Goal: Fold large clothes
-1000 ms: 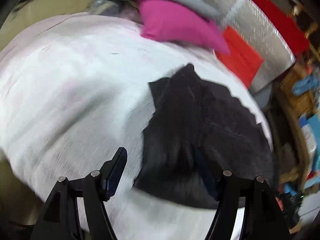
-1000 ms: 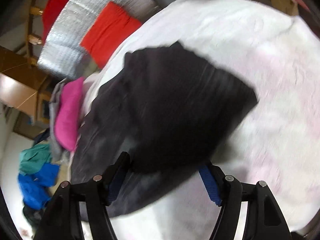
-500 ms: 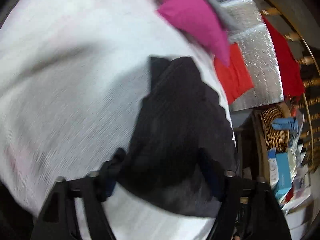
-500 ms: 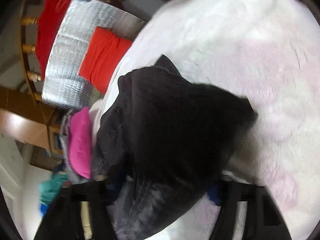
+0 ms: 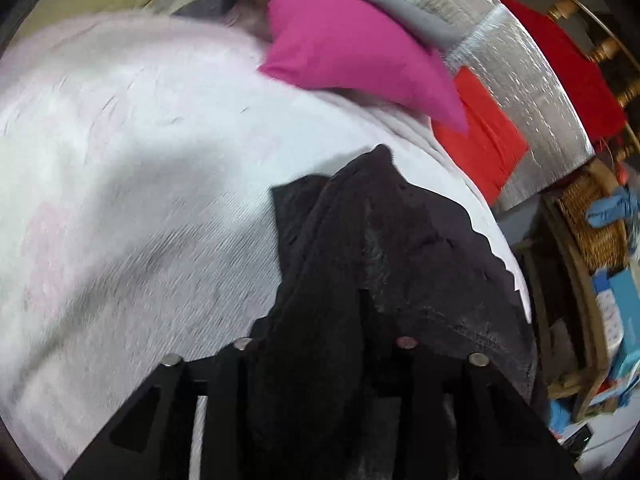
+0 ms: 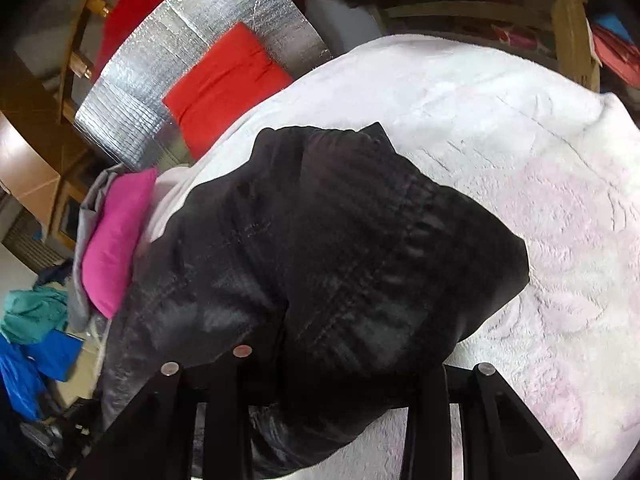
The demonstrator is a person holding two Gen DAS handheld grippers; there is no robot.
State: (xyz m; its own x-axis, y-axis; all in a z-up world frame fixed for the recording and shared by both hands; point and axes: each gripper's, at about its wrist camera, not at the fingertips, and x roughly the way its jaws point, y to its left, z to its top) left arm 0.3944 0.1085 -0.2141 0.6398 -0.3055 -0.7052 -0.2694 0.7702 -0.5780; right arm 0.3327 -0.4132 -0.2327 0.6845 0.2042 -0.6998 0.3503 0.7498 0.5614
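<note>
Black fabric, a dark garment [image 5: 400,248] bunched near the bed's [image 5: 120,160] right edge, lies straight ahead of both grippers and runs away towards the pink pillow [image 5: 352,48]. The left gripper [image 5: 324,344] and right gripper [image 6: 340,356] have just been closing, each now pinching a near fold. Open white bedding lies clear to the left for laying it flat.

A pink cushion [image 5: 352,52] lies on the white blanket [image 5: 140,160], beside a red cloth [image 6: 228,84] on silver foil [image 6: 160,92].
</note>
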